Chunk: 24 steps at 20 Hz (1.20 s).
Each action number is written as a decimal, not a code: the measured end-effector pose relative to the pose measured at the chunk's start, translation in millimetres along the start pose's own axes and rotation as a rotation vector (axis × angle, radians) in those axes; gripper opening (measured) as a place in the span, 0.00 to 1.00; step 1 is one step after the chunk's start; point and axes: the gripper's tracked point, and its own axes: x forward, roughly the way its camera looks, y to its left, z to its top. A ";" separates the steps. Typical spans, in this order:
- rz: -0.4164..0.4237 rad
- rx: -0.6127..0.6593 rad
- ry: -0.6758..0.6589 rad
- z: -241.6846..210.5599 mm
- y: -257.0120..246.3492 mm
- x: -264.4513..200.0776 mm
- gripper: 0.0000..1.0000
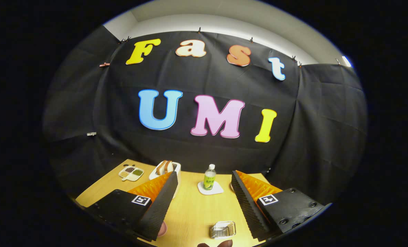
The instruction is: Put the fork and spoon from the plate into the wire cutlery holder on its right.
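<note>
The wire cutlery holder (222, 229) sat near on the surface (197, 209), between the fingers of the hand-held gripper (204, 202), with a sliver of pink plate (162, 229) showing beside the left finger; fork and spoon could not be made out. The task seemed barely begun: the next move likely called for tipping down toward the plate. The fingers stood wide apart, holding nothing. Farther off stood a bottle (209, 177) on a coaster (210, 188).

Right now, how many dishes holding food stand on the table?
2. The divided dish sits far beyond the open fingers; the bread dish stands beside it, near the bottle. The fingers may hide others.
</note>
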 end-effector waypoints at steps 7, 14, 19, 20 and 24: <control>0.232 -0.008 0.402 -110.1 72.4 -2.2 0.99; 0.395 0.077 0.717 -207.5 145.9 -20.3 0.98; 0.418 0.026 0.842 -267.3 174.4 -14.7 0.90; 0.422 0.017 0.865 -278.2 180.4 -13.4 0.88; 0.401 -0.030 0.951 -322.8 196.0 -4.9 0.81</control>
